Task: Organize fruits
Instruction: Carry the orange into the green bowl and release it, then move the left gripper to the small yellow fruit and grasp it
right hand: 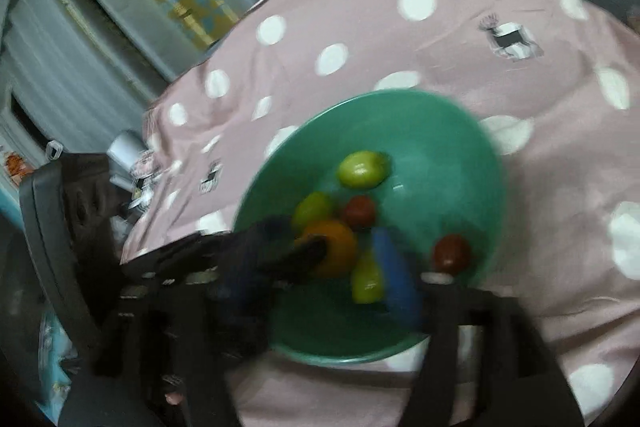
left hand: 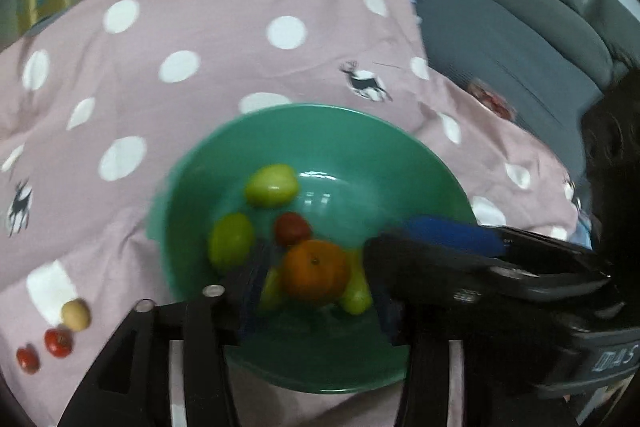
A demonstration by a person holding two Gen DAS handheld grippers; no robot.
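1. Both tongs are held over the round green plastic bowl [left hand: 192, 187] with jaws released. The round orange mandarin [left hand: 316, 273] is straddled by the left gripper [left hand: 320, 295] but not pinched, and nothing is clamped in the wide-spread right gripper [right hand: 320, 291].
2. A small tan round fruit [left hand: 75, 313] and two small red round fruits [left hand: 59, 342] are left out on the pink polka-dot cloth [left hand: 240, 39]. They're lined up at roughly 8 o'clock from the left gripper, well apart from the bowl.
3. The left hand is reckoned nearer, tbh. Only the bowl's rim needs to be cleared.
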